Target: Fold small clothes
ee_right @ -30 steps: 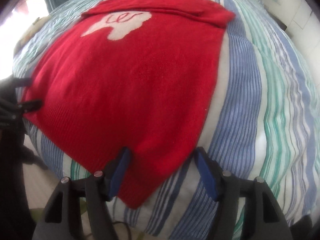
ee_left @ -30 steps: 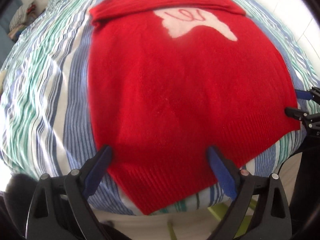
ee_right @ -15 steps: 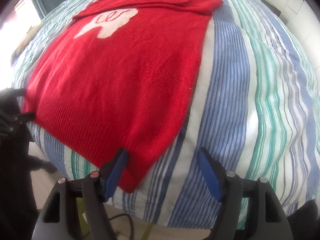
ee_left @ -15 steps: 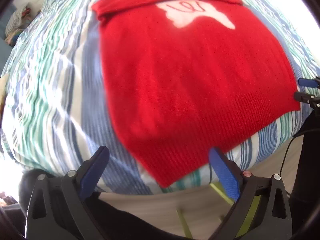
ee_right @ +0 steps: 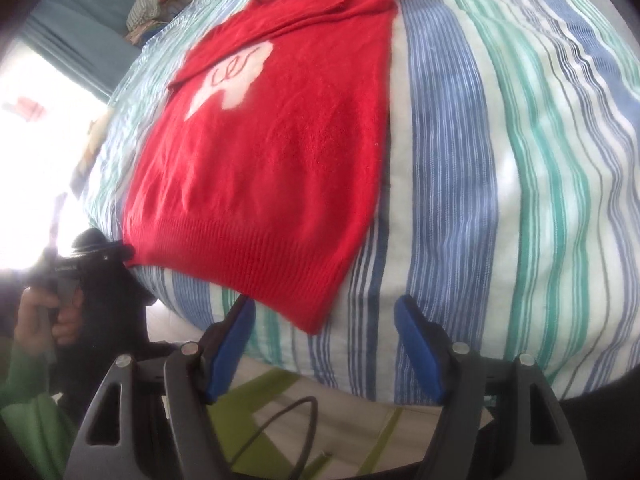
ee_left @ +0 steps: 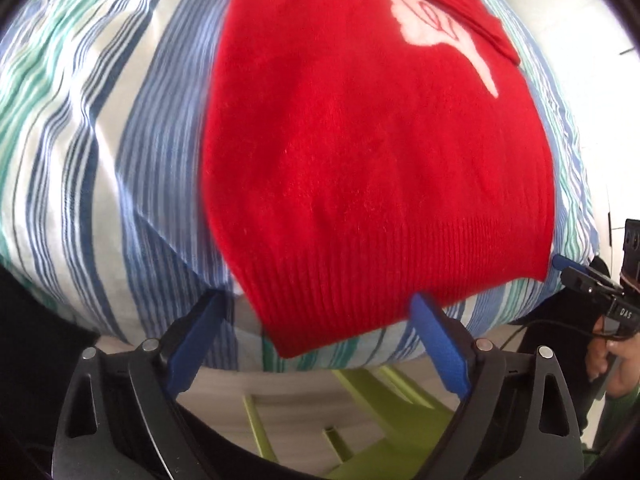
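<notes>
A red knit sweater [ee_left: 372,152] with a white motif lies flat on the striped bed, sleeves folded in across its far end. It also shows in the right wrist view [ee_right: 272,152]. My left gripper [ee_left: 320,320] is open and empty, its blue pads on either side of the sweater's near left hem corner, not touching it. My right gripper [ee_right: 324,320] is open and empty, just in front of the near right hem corner. The right gripper's tip shows at the far right of the left wrist view [ee_left: 580,276].
The bed cover [ee_right: 500,152] has blue, green and white stripes and drops off at the near edge. Below the edge are pale floor and a lime-green rug [ee_left: 380,420]. A cable [ee_right: 280,420] runs on the floor. Folded clothes [ee_right: 148,0] lie at the far end.
Both grippers have pulled back toward the bed's near edge and lowered. The hem corners now lie just ahead of the pads. Both stayed open. The sweater has not moved.
</notes>
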`<action>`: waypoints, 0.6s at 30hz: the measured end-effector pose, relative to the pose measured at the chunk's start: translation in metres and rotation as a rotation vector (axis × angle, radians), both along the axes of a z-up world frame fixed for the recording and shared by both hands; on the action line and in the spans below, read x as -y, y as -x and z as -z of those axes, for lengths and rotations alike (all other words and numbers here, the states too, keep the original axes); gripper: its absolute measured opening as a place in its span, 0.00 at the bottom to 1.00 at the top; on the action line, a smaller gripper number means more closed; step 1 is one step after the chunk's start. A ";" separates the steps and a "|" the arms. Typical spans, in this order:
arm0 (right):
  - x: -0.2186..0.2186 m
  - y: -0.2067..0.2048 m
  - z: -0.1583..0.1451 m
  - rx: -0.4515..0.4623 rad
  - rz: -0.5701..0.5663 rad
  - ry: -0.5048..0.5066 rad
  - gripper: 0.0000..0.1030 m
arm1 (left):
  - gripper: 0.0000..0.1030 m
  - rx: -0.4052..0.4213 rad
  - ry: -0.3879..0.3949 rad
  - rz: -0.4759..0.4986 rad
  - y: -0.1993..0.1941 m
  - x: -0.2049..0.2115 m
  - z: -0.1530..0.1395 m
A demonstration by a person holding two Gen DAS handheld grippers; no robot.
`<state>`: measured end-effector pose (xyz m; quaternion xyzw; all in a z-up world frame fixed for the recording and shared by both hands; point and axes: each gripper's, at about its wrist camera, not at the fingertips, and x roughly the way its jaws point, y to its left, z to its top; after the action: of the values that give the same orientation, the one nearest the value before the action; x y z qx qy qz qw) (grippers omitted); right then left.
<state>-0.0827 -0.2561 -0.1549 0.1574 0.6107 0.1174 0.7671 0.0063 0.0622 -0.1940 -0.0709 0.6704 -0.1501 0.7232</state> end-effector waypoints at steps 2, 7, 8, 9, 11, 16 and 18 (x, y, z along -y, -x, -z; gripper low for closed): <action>-0.008 -0.004 0.008 -0.028 0.012 -0.064 0.69 | 0.91 0.005 0.021 -0.028 0.002 -0.002 0.001; -0.015 -0.006 0.020 -0.049 0.035 -0.117 0.67 | 0.85 -0.003 0.068 -0.090 0.000 -0.015 0.002; -0.014 -0.007 0.024 -0.053 0.047 -0.117 0.65 | 0.78 -0.003 0.062 -0.090 0.001 -0.016 0.002; -0.014 -0.008 0.028 -0.059 0.059 -0.129 0.59 | 0.60 -0.009 0.075 -0.082 0.003 -0.017 0.001; -0.018 -0.012 0.034 -0.079 0.049 -0.167 0.26 | 0.24 -0.038 0.119 -0.074 0.005 -0.017 0.000; -0.015 -0.009 0.020 -0.057 0.054 -0.158 0.06 | 0.05 -0.036 0.144 -0.068 0.012 -0.026 -0.026; -0.012 -0.009 0.010 -0.035 0.060 -0.164 0.06 | 0.05 -0.035 0.188 -0.081 0.010 -0.031 -0.035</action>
<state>-0.0736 -0.2438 -0.1644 0.2397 0.6075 0.1412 0.7440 -0.0036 0.0933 -0.1593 -0.1681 0.6623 -0.1818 0.7071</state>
